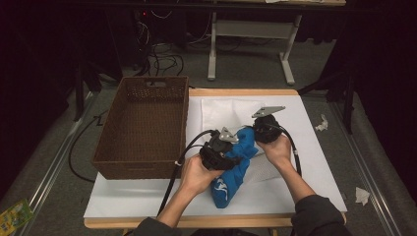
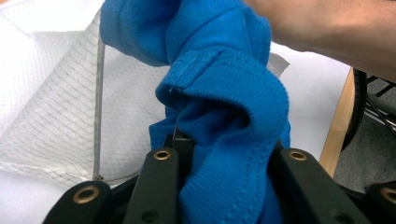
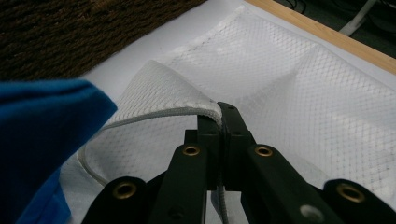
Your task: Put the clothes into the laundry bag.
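Wicker basket (image 1: 142, 125) sits on my left on the white table (image 1: 305, 142). White mesh bag (image 3: 299, 93) lies beside it, its edge pinched tight in my right gripper (image 3: 220, 116). Blue garment (image 2: 219, 93) bunches at the bag's mouth, clamped in my left gripper (image 2: 224, 154).

Ribbed blue knit garment (image 2: 219, 93), white mesh bag (image 3: 289, 88), rough brown woven basket (image 1: 142, 123).

Left gripper (image 1: 222, 147): the wicker basket (image 1: 142, 125) stands close on its left as a wall; bare white surface (image 1: 137, 196) lies open behind it. Right gripper (image 1: 267, 129): open surface to its right and ahead. The bunched blue garment (image 1: 235, 167) blocks the gap between both grippers.
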`<state>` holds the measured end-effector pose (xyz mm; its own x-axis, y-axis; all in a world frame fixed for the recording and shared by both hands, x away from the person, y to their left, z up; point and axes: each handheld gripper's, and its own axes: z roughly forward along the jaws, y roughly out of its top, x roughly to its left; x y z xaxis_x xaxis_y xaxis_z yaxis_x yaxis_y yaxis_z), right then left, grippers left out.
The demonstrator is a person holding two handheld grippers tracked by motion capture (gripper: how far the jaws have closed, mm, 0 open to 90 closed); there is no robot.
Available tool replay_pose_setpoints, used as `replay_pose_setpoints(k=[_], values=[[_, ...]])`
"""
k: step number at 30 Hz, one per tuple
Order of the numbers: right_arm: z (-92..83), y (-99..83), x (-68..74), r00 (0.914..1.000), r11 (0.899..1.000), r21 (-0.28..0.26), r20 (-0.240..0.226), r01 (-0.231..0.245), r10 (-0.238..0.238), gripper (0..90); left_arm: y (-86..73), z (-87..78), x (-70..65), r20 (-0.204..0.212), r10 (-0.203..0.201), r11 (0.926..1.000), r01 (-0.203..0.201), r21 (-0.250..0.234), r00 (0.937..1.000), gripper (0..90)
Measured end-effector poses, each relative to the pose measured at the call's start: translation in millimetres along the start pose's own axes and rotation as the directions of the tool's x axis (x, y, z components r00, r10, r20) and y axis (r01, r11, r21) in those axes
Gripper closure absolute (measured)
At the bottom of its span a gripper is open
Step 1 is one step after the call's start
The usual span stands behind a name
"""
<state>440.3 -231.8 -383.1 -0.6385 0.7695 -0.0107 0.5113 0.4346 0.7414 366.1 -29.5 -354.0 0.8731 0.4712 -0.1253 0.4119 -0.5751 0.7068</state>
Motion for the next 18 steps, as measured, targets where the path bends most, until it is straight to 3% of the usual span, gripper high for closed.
replay_pose_setpoints(k=[13, 18], values=[[-1.4, 0.4, 0.1, 1.0, 1.0, -0.001, -0.004, 0.006, -0.006, 89.6, -5.8, 13.8, 1.7, -0.007, -0.009, 0.9997, 0.009, 0.022, 0.9999, 70.0], [-1.6, 0.4, 0.0, 1.0, 1.0, -0.002, -0.005, 0.005, -0.005, 89.6, -7.0, 17.7, 1.6, -0.034, -0.014, 0.9995, 0.015, 0.028, 0.9993, 70.1]])
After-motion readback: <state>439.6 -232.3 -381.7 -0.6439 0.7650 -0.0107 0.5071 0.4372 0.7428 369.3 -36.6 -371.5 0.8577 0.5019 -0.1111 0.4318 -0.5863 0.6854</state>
